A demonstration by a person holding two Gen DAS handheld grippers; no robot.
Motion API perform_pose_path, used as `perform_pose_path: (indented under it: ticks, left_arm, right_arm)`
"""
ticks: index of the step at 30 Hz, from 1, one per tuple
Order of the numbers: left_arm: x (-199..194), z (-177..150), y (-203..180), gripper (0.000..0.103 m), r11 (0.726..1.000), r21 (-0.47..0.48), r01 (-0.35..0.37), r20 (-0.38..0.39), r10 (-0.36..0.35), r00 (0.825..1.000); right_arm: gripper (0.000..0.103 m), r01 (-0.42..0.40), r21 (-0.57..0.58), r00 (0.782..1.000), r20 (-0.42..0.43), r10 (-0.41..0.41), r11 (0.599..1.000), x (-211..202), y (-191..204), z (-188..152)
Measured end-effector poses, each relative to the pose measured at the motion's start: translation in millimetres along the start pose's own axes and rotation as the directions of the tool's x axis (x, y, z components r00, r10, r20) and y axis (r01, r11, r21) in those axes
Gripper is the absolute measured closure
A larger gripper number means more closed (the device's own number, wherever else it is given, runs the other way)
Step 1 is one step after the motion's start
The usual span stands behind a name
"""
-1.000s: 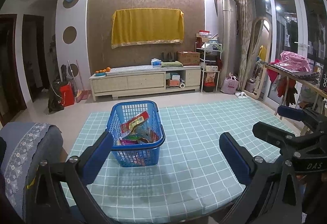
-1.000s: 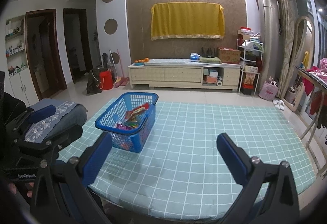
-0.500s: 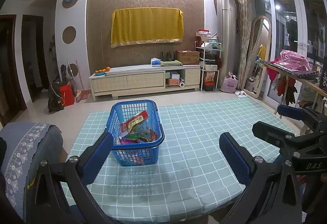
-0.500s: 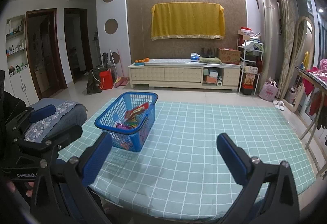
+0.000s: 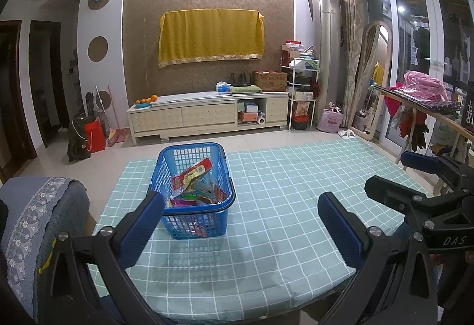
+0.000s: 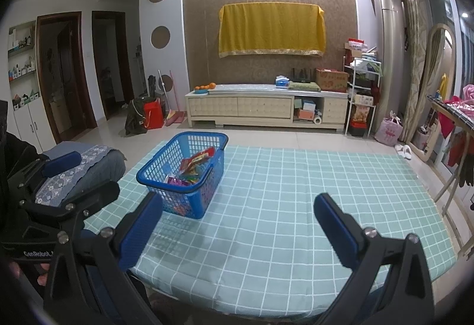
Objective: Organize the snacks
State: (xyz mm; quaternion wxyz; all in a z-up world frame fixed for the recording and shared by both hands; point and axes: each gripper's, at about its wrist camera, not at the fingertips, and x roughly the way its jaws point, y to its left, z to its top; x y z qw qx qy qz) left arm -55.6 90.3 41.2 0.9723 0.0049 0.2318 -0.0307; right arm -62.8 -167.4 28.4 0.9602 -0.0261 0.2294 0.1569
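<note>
Snack packets [image 5: 198, 183] lie heaped in blue basket [image 5: 194, 222] on checked tablecloth [image 5: 281, 200] — unchanged over the last second; left gripper [image 5: 240, 224] and right gripper [image 6: 237, 228] hover with fingers apart, empty — either sorting stage fits.

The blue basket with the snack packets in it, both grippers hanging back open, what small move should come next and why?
Hard to settle. The snack packets all lie inside the blue basket and none shows on the checked tablecloth, which fits snacks waiting to be taken out or just gathered in. The left gripper and right gripper are open and hold nothing, so I would probably hold position.
</note>
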Motion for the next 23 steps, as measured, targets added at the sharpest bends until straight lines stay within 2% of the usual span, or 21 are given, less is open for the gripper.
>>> perform_pose_path:
  ticks: [23]
  left_arm:
    - [-7.6,0.2,-2.3,0.000,1.000,-0.007,0.003,-0.004,-0.003,1.000]
  right_arm:
    - [0.000,0.013,-0.014,1.000,0.006,-0.013,1.000,-7.2,4.1,-0.2]
